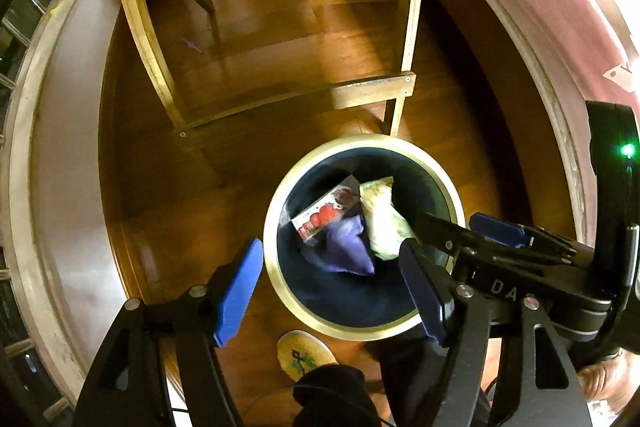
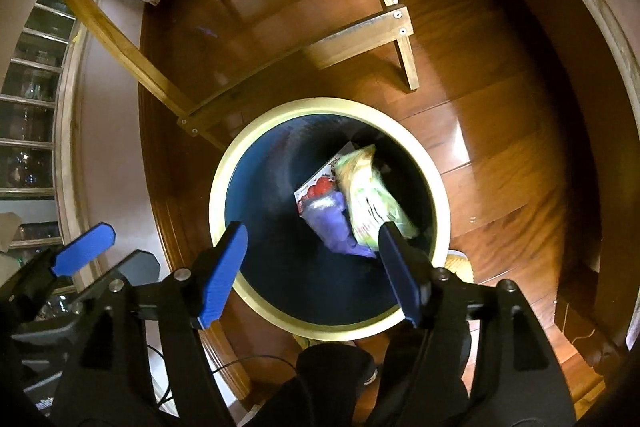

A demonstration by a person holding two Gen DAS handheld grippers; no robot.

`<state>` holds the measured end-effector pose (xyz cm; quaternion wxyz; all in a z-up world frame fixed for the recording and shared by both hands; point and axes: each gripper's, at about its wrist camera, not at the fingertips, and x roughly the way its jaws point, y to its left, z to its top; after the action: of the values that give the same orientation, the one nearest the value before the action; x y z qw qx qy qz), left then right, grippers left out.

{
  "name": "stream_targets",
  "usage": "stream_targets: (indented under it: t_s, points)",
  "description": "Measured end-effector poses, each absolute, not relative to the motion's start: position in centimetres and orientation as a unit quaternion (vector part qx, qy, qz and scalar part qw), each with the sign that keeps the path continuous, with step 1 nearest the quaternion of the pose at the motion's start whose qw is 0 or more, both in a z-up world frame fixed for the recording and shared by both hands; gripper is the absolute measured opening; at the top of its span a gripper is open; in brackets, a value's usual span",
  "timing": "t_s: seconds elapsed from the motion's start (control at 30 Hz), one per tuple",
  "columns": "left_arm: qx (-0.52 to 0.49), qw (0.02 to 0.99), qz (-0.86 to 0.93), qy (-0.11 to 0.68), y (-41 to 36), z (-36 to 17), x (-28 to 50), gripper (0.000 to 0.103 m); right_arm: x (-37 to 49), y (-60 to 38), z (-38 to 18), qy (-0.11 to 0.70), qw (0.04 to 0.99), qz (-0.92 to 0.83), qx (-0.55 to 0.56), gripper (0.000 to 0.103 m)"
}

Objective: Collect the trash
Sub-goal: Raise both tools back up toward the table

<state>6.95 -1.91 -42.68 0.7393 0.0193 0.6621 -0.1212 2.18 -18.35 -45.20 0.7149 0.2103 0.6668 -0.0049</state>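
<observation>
We hold both blue-padded grippers spread wide and empty, the left gripper (image 1: 332, 291) and the right gripper (image 2: 314, 273) hovering over a round dark-blue bin with a cream rim (image 2: 256, 301) that stands on a glossy brown wooden floor (image 2: 492, 155). Down in the bin, below and beyond the fingertips, lie a red-and-white printed carton (image 1: 324, 215), a crumpled purple bag (image 1: 348, 247) and a pale yellow-green wrapper (image 1: 384, 219) to its right. Farther off stands a light wooden frame (image 1: 372, 93), with pinkish walls at left and right.
</observation>
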Motion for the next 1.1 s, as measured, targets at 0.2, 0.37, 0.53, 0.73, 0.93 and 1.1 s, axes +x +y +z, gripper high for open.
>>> stream_targets:
  t_s: [0.2,0.37,0.53,0.73,0.93,1.1]
  points:
    - [0.024,0.746,-0.118,0.655,-1.4,-40.7,6.9,0.072,2.0,-18.2,-43.7,0.665,0.716,-0.007,0.213,0.066]
    - [0.022,0.753,-0.112,0.648,-1.1,-37.6,6.7,0.076,1.8,-18.0,-41.1,0.662,0.72,-0.001,0.206,0.067]
    - [0.017,0.763,-0.11,0.636,-0.6,-32.5,6.3,0.083,1.5,-17.9,-36.7,0.656,0.727,0.004,0.203,0.067]
    - [0.014,0.78,-0.115,0.615,0.2,-24.0,5.6,0.087,1.0,-17.6,-29.1,0.638,0.743,0.016,0.202,0.067]
    - [0.011,0.798,-0.132,0.587,1.0,-15.1,4.6,0.088,0.4,-16.9,-20.2,0.613,0.764,0.026,0.198,0.067]
    - [0.004,0.82,-0.144,0.554,2.0,-7.3,4.0,0.089,0.0,-16.2,-12.6,0.588,0.787,0.034,0.183,0.067]
